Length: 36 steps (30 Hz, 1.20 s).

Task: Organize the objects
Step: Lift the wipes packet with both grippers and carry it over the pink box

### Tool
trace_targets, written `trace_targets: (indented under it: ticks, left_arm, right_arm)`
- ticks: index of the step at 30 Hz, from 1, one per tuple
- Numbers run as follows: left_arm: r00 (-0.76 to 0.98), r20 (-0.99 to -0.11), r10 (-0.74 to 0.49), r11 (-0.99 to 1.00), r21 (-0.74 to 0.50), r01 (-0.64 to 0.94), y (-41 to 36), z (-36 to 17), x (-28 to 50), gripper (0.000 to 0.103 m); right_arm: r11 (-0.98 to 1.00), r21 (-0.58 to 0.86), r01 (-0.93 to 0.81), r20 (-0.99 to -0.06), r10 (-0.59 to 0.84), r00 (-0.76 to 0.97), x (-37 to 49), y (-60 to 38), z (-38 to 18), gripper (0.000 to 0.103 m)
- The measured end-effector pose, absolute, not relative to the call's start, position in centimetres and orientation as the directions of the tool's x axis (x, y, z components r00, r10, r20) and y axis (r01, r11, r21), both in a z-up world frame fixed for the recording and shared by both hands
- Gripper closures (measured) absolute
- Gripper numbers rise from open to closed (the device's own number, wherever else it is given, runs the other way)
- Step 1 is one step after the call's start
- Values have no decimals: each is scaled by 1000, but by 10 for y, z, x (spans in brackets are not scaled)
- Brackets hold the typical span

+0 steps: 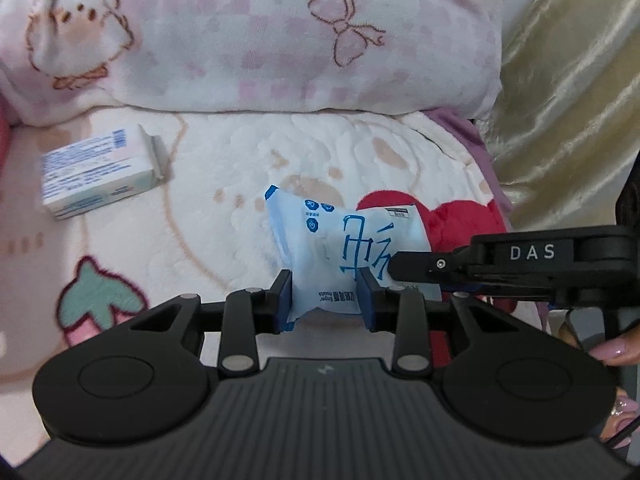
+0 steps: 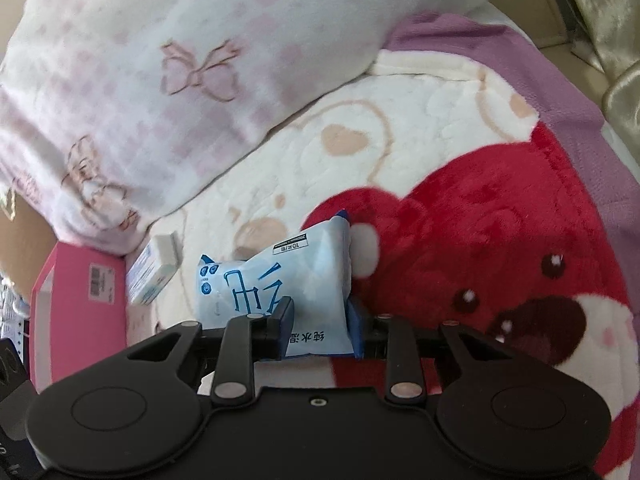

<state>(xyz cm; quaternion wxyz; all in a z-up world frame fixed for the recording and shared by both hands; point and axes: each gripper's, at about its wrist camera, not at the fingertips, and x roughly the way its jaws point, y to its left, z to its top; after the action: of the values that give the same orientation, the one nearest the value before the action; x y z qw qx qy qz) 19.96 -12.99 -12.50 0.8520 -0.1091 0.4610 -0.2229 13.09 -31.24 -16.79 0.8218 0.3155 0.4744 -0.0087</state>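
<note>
A light blue wet-wipes packet (image 1: 340,236) with blue lettering is lifted off the plush blanket (image 1: 192,216), and both grippers hold it. In the left wrist view my left gripper (image 1: 326,300) is shut on the packet's near end, its blue pads pinching the wrapper. From the right, a finger of the right gripper (image 1: 416,266) presses on the packet's side. The right wrist view shows my right gripper (image 2: 318,320) shut on the same packet (image 2: 280,276), which is creased between the pads.
A white and blue tissue pack (image 1: 100,172) (image 2: 154,268) lies on the blanket to the left. A pink box (image 2: 80,308) stands at the far left. A pink patterned pillow (image 1: 280,40) lies behind, gold fabric (image 1: 560,100) to the right. A person's fingers (image 1: 612,350) show at the right edge.
</note>
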Motion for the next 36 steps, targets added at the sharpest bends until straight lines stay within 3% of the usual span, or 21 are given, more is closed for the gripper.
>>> trace_targets:
  ticks: [26,36]
  left_arm:
    - [505,-764,-401,908,-262,326,-63,-43,94,69]
    - [467,-770,-435,894,-307,327,-29,-15,56,69]
  right_arm:
    - [842,523,133,-727,359,585,28,-231,-93,64]
    - [884,462,78,-751,343,564,-3,-191,-58,58]
